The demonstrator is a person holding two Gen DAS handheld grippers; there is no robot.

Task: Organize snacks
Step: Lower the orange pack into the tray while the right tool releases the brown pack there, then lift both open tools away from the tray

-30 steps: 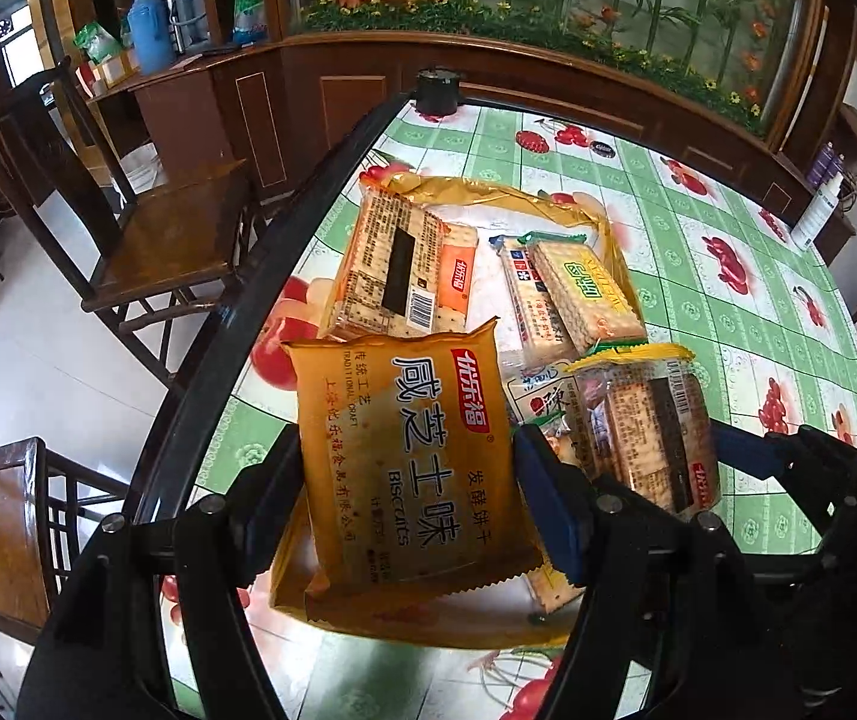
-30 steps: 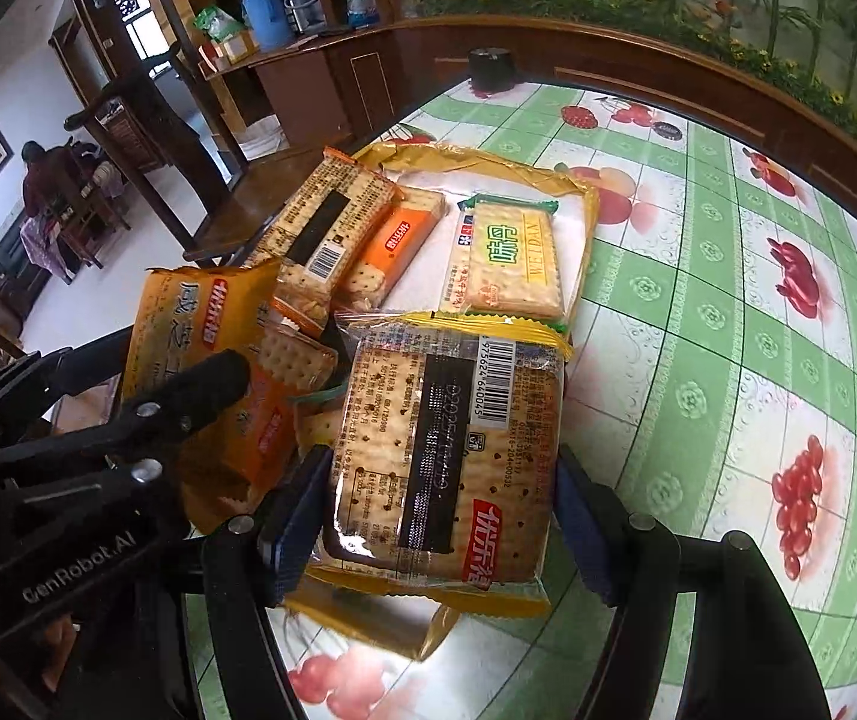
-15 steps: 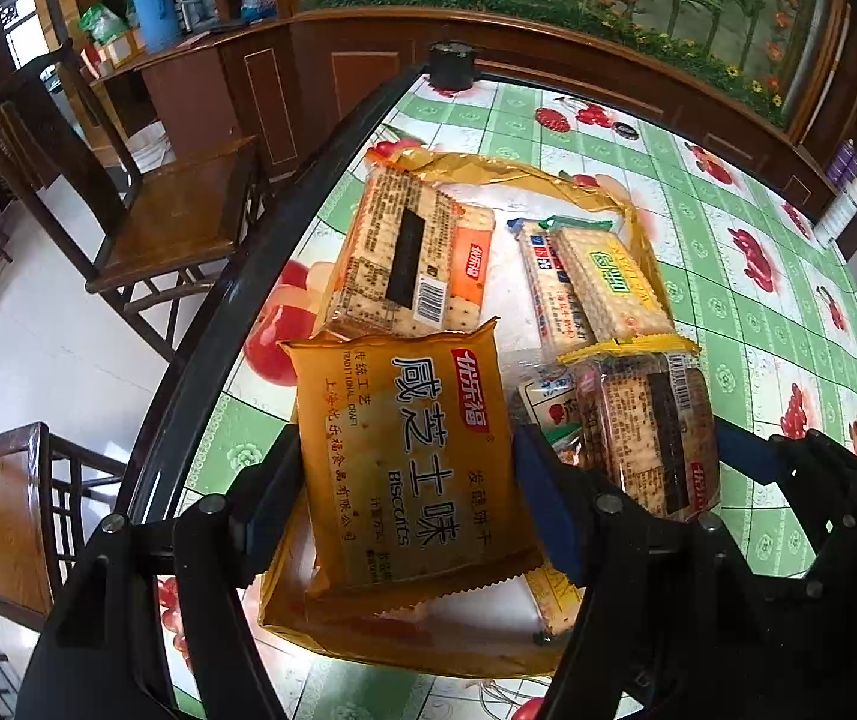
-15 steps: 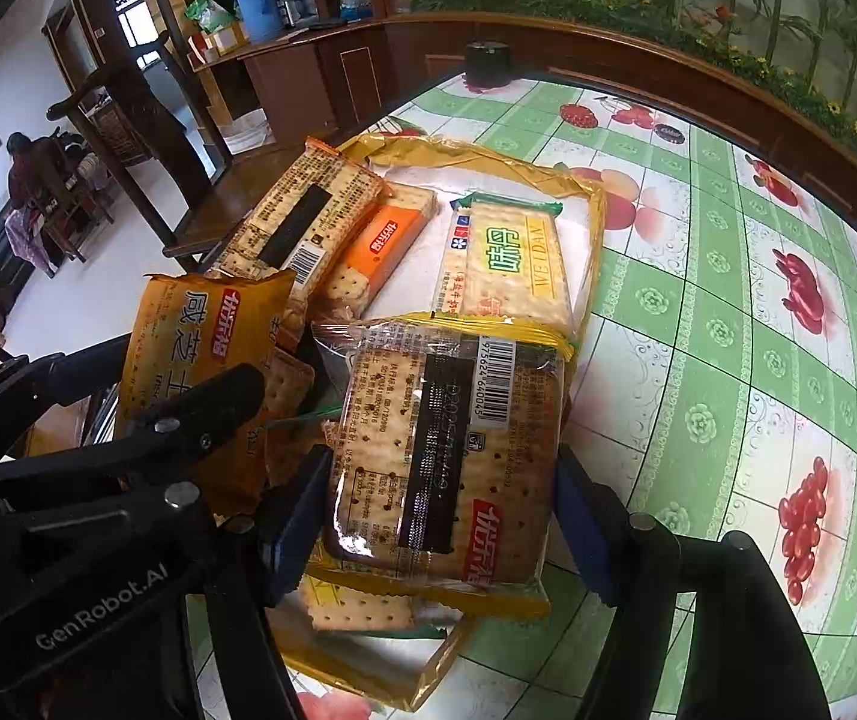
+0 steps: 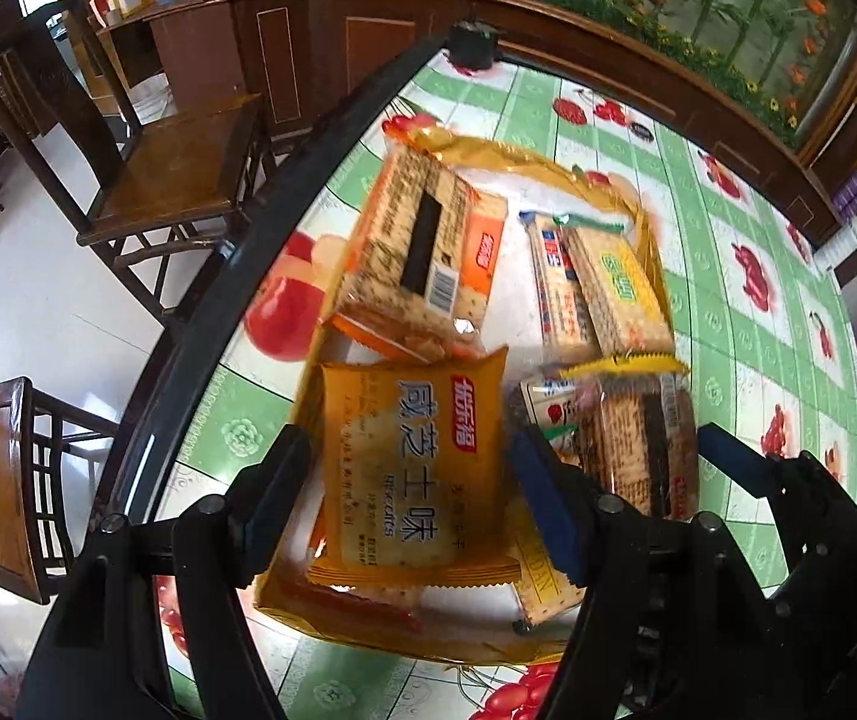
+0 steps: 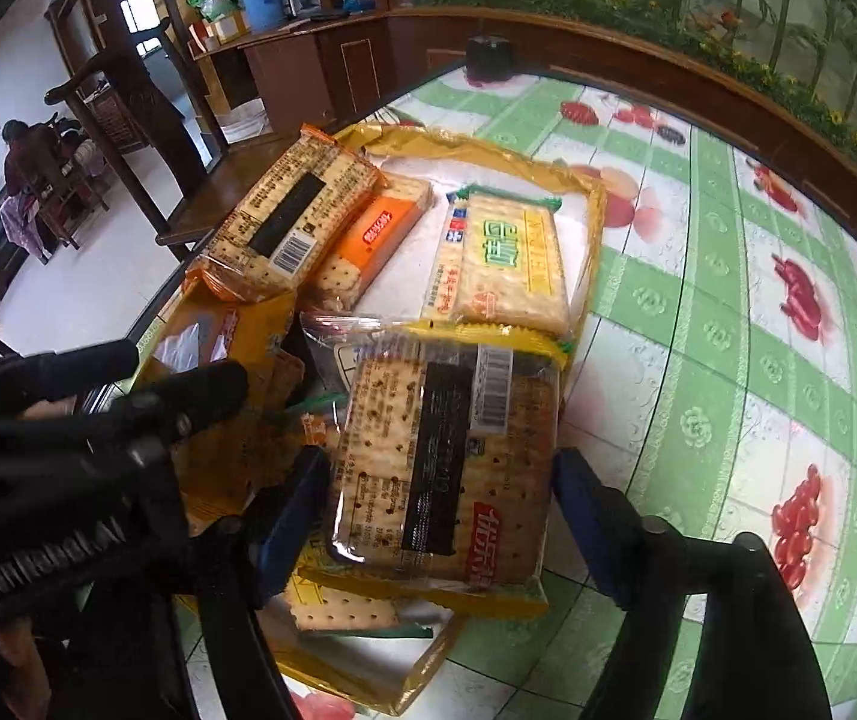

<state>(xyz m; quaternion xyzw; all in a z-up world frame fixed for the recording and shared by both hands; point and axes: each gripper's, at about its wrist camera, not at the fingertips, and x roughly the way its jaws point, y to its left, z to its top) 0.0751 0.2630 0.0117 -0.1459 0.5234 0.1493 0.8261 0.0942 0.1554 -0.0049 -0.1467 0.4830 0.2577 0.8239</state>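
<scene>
Step in hand: putting biscuit packets into the yellow tray (image 5: 554, 165), by my reading; both packets hang low over its near end, at lower centre of both views.
Left gripper (image 5: 413, 474): low centre of the left view, jaws at a middling width and closed on the yellow packet (image 5: 413, 462), one blue pad against each long side.
Yellow packet: upright in the frame, its lower edge over other biscuits at the tray's near end; slightly blurred.
Right gripper (image 6: 437, 480): low centre of the right view; its jaws have just been opening. The clear packet (image 6: 446, 462) lies between them, with a gap showing at the left pad (image 6: 290, 516); on the right side I cannot tell whether the pad touches.
Clear packet: barcode side up, resting on the wrappers beneath it, just below the green-lettered packet (image 6: 503, 261).
Tray contents: a barcoded packet (image 6: 293, 222) and an orange packet (image 6: 377, 234) at upper left of the right view, the green-lettered one to their right.
Table (image 6: 728, 312): green checked cloth with fruit prints; the tray sits near its left edge, chairs (image 5: 176, 162) beyond.
Next move, right: likely widen a little more and lift clear without dragging the wrapper.
Next move, left: probably lower the yellow packet flat beside the clear one, then release it.
Risk: the near end is crowded, so a packet may slide over the rim.
</scene>
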